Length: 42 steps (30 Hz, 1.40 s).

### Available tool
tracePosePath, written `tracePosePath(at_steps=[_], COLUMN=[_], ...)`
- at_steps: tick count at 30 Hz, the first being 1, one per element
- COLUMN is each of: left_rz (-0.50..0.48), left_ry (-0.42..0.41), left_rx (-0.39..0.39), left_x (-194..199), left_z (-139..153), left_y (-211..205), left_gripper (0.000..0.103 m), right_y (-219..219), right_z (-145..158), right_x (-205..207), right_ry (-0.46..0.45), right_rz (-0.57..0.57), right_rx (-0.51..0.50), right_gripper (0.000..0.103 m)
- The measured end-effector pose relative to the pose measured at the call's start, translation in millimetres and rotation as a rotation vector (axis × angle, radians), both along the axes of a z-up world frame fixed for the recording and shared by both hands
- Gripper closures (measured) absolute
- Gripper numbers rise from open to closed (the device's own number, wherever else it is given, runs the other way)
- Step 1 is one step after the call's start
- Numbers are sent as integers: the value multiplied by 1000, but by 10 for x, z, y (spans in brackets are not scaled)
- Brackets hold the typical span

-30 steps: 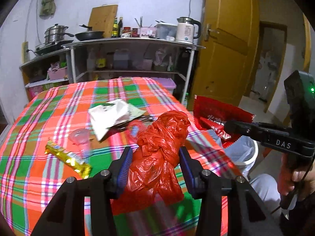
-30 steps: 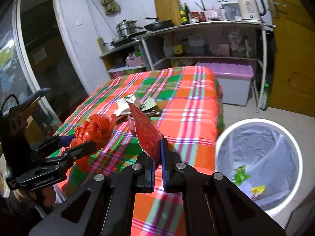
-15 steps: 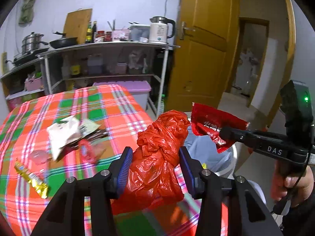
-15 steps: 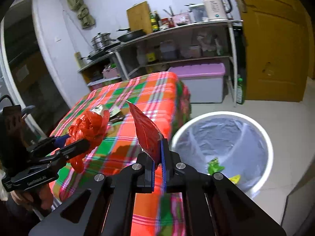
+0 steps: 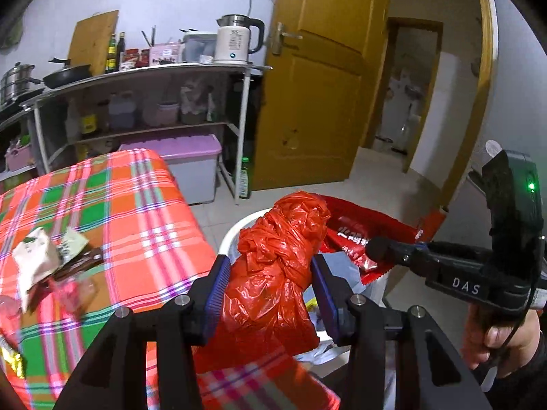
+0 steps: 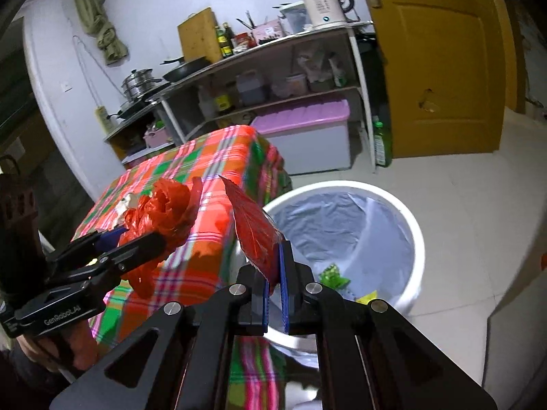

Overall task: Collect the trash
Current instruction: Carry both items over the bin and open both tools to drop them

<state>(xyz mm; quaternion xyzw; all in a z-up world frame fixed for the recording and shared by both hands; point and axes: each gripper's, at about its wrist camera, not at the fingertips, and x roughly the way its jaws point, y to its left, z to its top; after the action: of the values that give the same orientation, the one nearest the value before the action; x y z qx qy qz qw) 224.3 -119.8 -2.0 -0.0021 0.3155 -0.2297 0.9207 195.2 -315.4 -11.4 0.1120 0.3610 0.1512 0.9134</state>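
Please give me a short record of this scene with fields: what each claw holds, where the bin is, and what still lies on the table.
left claw: shut on red plastic bag
right claw: shut on red snack wrapper
bin: white, grey liner, on floor beside table, some trash inside
table: checked cloth; white packet and gold wrapper remain

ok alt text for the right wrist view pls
The right gripper pinches a red snack wrapper beside a white bin lined with a grey bag. At left, the left gripper holds a crumpled red plastic bag over the plaid-covered table.
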Motion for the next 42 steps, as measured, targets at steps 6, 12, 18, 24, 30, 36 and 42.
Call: tracePosePath(at_steps=[6, 12, 18, 24, 30, 36, 42], left_rz=[-29, -50, -64, -63, -57, -51, -45], left_ry=[31, 67, 110, 165, 198, 192, 168], left_rx=[6, 7, 9, 20, -8, -21, -33], left_x=[173, 328, 462, 636, 735, 738, 636], left_z=[-109, -215, -334, -444, -485, -472, -408], left_y=[-235, -422, -566, -633, -637, -590, -518], left_gripper=[55, 55, 54, 55, 46, 46, 46], right_y=[-187, -324, -397, -446, -444, -428, -406], right_z=[-112, -223, -307, -402, -476, -459, -382], right_x=[65, 137, 196, 315, 398, 401, 339], right_ry=[30, 65, 88, 120, 141, 128, 106], right_rz=[-41, -73, -85, -93, -98, -96, -92], right_rx=[0, -1, -1, 1, -11, -17, -15], right_gripper=[98, 98, 98, 97, 82, 69, 69])
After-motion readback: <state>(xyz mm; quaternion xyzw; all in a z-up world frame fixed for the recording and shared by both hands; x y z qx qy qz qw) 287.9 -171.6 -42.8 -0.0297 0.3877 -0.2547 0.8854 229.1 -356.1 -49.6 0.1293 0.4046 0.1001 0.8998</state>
